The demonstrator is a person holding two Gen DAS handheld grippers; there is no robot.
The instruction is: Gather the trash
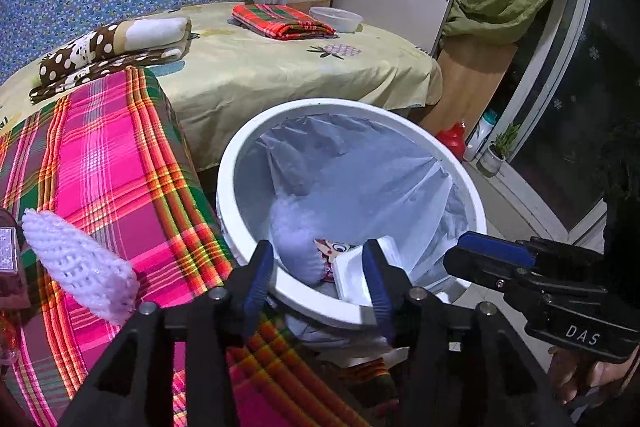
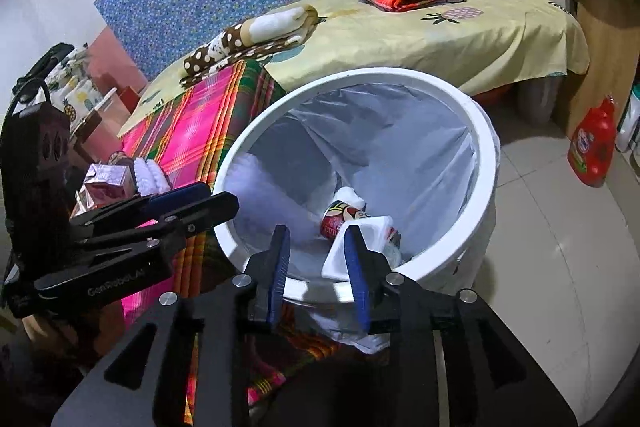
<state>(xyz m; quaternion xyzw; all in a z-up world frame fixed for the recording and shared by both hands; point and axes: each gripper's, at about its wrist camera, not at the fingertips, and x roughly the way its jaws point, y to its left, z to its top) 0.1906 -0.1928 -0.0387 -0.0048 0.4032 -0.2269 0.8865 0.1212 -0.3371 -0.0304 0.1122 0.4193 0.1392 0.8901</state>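
1. Left gripper: released, nothing between the blue pads, poised over the near rim of the bin.
2. Right gripper: likewise parted and bare, beside the left one; risk of the two knocking together.
3. White bin, lined: holds a printed cup and white tray; a nudged rim could tip it.
4. Pink plaid cloth: white knitted piece and small carton remain; a loose knit may snag or slip.
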